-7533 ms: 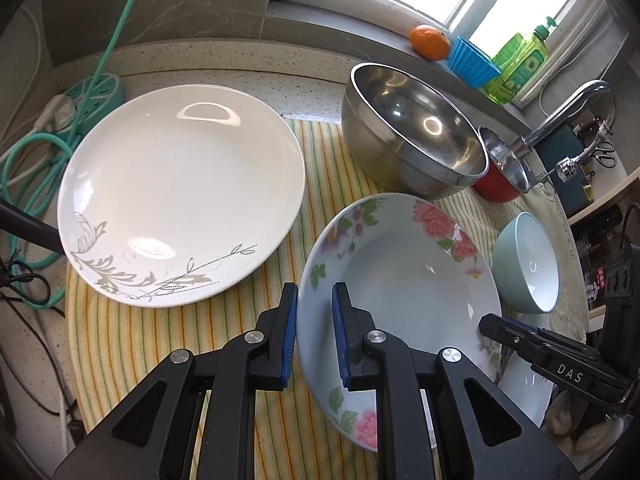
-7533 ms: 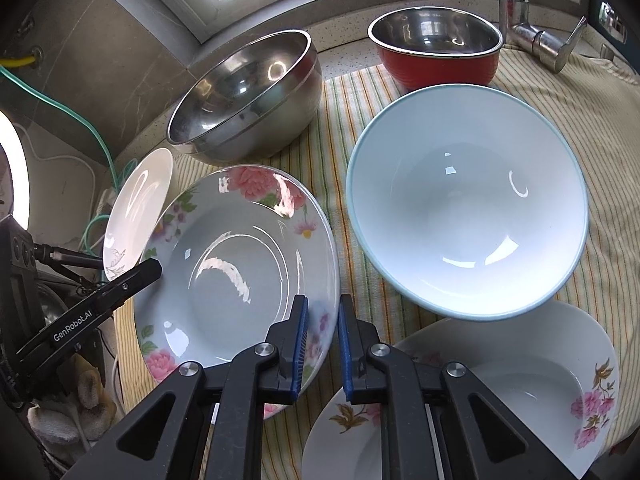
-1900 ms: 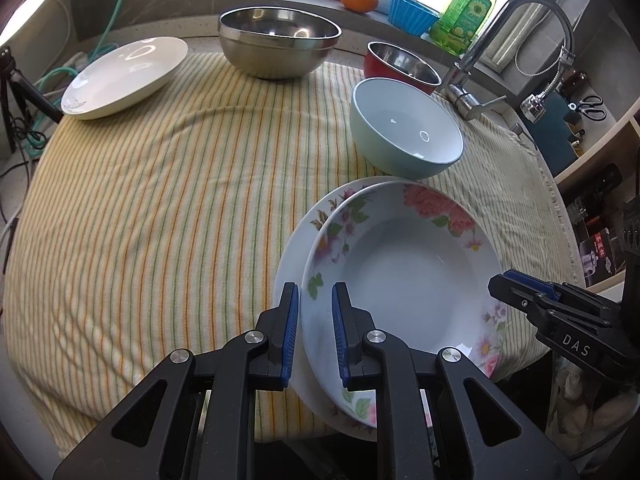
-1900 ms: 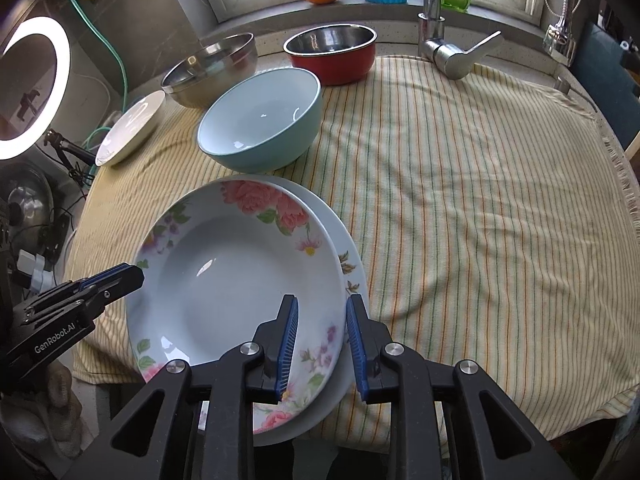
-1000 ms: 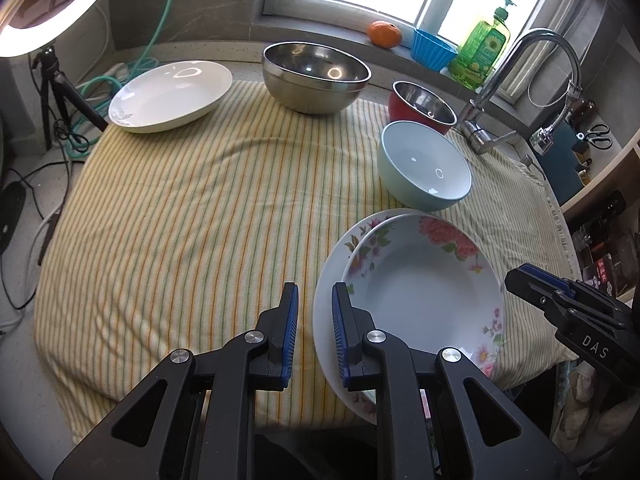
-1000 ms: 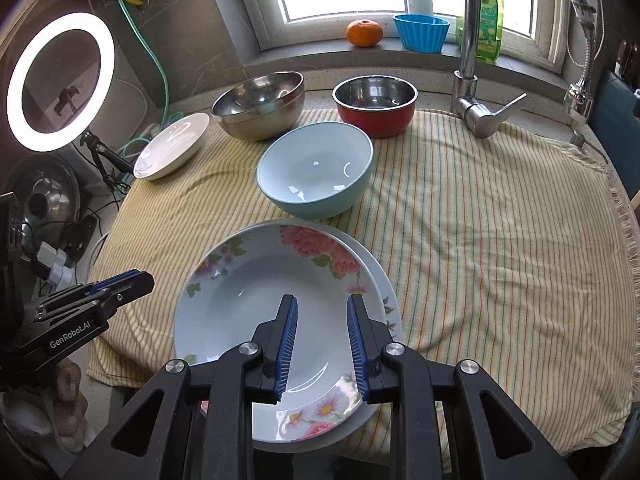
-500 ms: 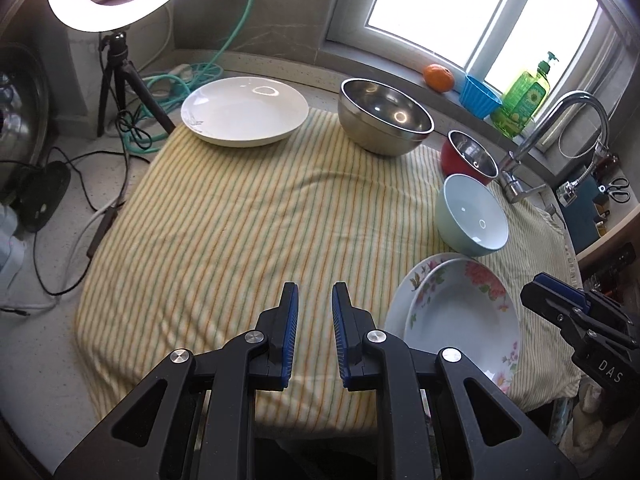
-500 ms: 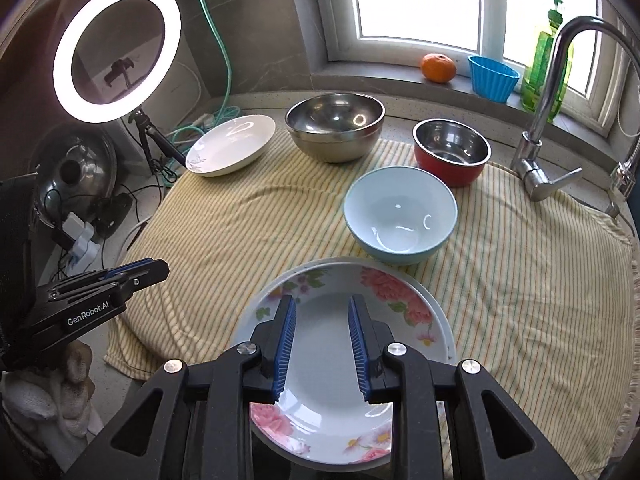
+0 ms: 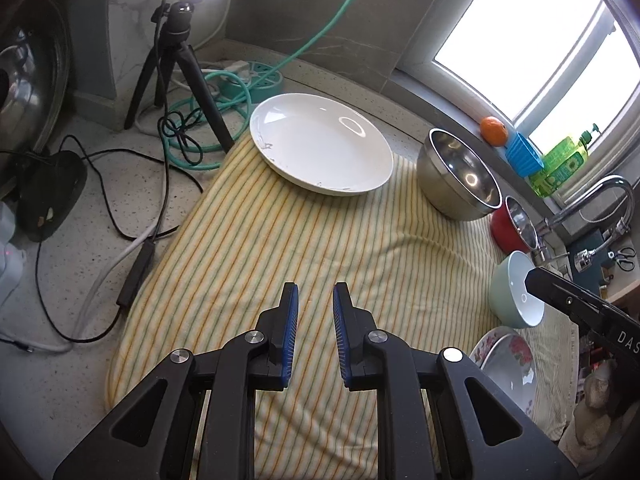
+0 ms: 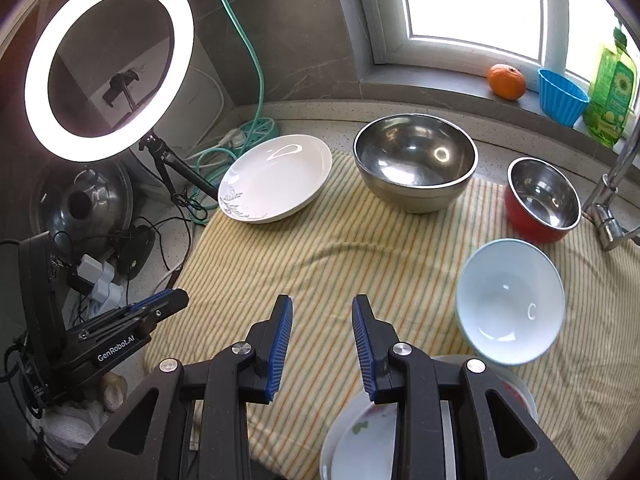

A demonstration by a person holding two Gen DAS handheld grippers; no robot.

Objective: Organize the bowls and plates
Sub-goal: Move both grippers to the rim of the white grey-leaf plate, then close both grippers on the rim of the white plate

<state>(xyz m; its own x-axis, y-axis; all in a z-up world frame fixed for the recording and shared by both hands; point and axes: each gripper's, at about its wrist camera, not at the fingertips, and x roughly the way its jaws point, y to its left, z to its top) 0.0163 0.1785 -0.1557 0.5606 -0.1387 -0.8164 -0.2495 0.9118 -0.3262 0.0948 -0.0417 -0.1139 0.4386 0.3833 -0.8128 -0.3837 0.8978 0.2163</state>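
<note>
Three plates: one white plate point(image 10: 275, 178) and two stacked floral plates point(image 9: 508, 364); three bowls point(image 10: 415, 162), one orange point(image 10: 506, 81)

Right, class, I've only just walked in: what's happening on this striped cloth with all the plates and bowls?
A person is sorting dishes with two handheld claws. At this moment both the left claw and the right claw hang open and empty above the striped cloth. A floral plate sits stacked on another at the near edge. The white plate, steel bowl, red bowl and light blue bowl stand separately.
</note>
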